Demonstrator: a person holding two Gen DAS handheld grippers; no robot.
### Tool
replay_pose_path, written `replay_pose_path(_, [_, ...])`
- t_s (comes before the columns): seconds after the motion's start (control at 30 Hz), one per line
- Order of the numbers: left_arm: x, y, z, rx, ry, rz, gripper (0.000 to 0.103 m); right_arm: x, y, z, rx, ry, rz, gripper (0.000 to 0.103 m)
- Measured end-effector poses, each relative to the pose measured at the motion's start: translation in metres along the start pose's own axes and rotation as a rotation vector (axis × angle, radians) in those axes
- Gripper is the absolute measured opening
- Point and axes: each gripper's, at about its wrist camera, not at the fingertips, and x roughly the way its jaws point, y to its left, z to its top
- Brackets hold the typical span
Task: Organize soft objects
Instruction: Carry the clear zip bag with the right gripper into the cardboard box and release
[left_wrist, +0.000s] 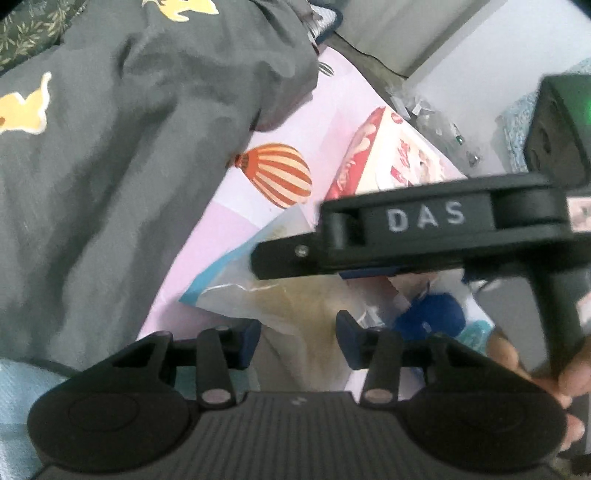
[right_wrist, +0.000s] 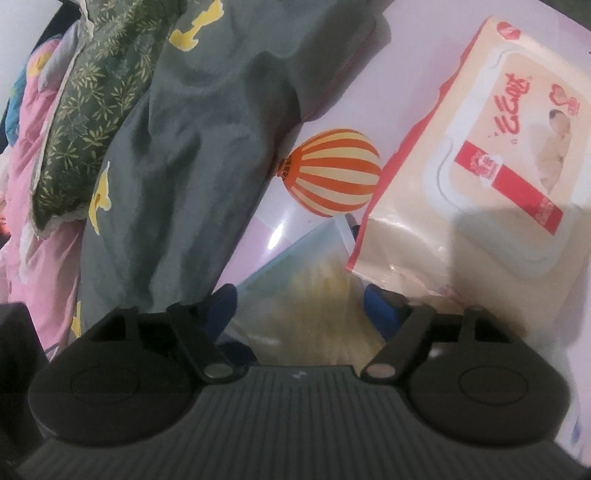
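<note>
Left gripper (left_wrist: 298, 341) hangs spread and empty over a clear bag (left_wrist: 280, 295) on the pink sheet (left_wrist: 221, 206), beside the grey cloth (left_wrist: 129, 166), while in the right view the right gripper (right_wrist: 301, 306) straddles that bag (right_wrist: 310, 280), pads apart.

Everything lies on a pale pink sheet (right_wrist: 325, 74) printed with an orange-and-cream striped hot-air balloon (right_wrist: 332, 171). In the left wrist view, a dark band (left_wrist: 369, 48) runs along the sheet's far edge, and beyond it stands a plain white wall (left_wrist: 476, 48). The light is soft and even, leaving a small glare (right_wrist: 275, 236) on the sheet.
</note>
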Motion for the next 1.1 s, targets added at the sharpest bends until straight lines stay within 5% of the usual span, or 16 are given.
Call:
replay_pose_path(0.2, [-0.021, -0.002, -0.002, 0.018, -0.048, 0.027, 0.042, -0.015, 0.002, -0.002, 0.018, -0.063, 0.036, 0.037])
replay_pose_path(0.7, [-0.129, -0.051, -0.012, 0.142, -0.263, -0.002, 0.04, -0.115, 0.044, -0.033, 0.003, -0.277, 0.155, 0.03])
replay_pose_path(0.87, [-0.164, -0.108, -0.041, 0.253, -0.31, -0.047, 0.04, -0.187, 0.043, -0.085, -0.007, -0.394, 0.157, 0.03])
replay_pose_path(1.1, [-0.159, -0.217, -0.105, 0.449, -0.227, -0.215, 0.04, -0.284, -0.027, -0.209, 0.144, -0.542, 0.09, 0.03])
